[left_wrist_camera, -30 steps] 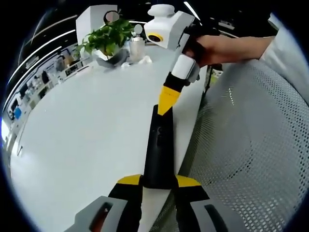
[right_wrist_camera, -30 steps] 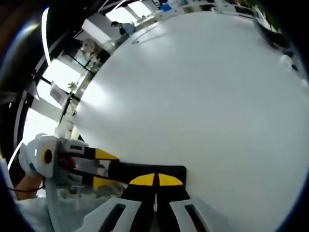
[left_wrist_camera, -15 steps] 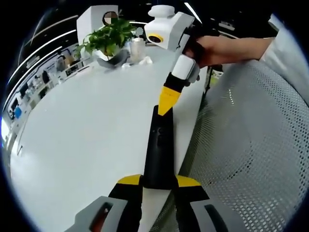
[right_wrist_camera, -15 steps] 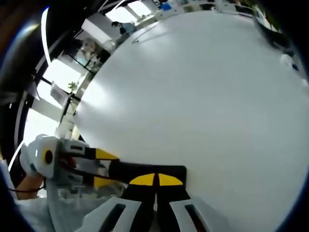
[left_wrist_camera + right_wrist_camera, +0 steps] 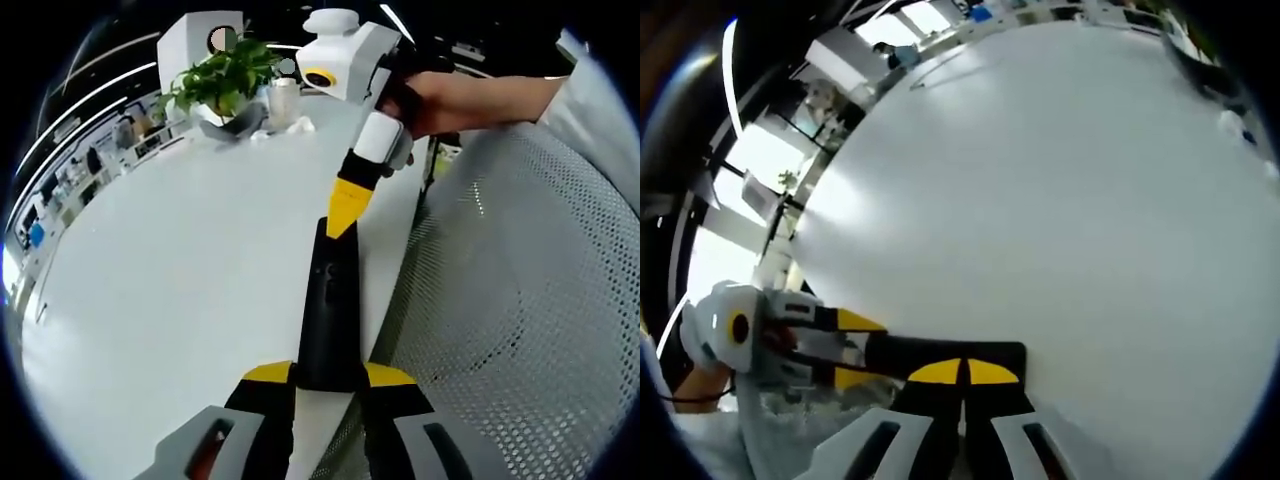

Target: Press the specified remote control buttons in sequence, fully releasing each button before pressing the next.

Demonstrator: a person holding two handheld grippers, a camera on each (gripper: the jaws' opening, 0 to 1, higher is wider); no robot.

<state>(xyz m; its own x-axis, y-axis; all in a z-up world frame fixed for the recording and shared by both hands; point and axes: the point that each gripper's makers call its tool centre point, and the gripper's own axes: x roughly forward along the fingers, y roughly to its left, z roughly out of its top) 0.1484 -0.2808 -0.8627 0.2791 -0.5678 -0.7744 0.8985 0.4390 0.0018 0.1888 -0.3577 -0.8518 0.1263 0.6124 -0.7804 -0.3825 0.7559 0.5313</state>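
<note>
Here, black remote [image 5: 328, 310] lying at the near edge of the white surface [image 5: 180, 280], its near end clenched between the left gripper [image 5: 328, 378] fingers. Right gripper [image 5: 962, 372] fingers closed together empty, yellow tips bearing on the remote's far end. Risk: sideways push skidding the remote off the edge, or tips slipping onto a neighbouring button.

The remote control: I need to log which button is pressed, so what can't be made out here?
- Remote control buttons, left gripper view: dark and too small to read.
- Contact point, left gripper view: the right hand-held gripper tip covers the remote's far end.
- Remote's near end: clamped in the left hand-held gripper.
- Remote in right gripper view: mostly hidden by that gripper's jaws.
</note>
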